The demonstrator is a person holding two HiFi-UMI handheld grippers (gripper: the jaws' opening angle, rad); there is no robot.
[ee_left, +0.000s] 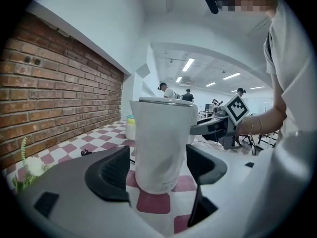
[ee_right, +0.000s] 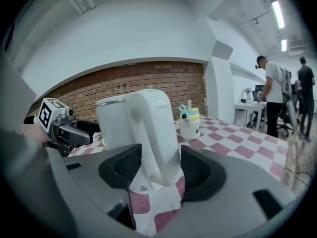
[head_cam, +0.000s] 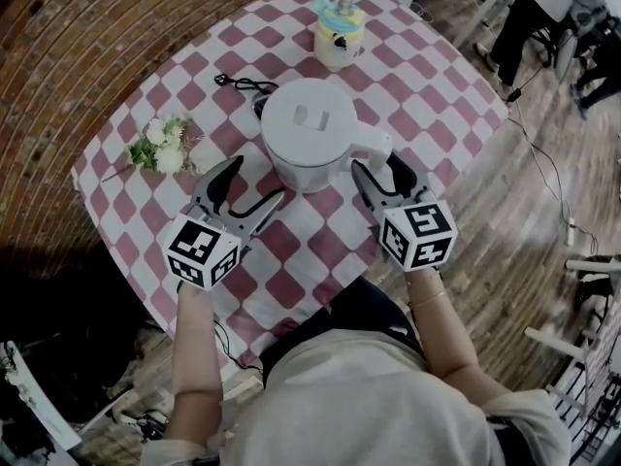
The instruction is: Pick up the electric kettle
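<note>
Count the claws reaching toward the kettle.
2: left claw at the kettle's near-left side; right claw straddling its handle. None appears hidden.

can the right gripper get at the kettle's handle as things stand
Probably yes: the right gripper has its jaws apart with the kettle's handle already between them, and nothing else stands in that gap.

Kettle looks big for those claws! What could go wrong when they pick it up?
1. The left claw is open beside the kettle, whose body is smooth and round, so it might slip off.
2. The right claw is lined up on the handle alone, so the kettle could tilt.
3. The black cord at its far side might snag.
</note>
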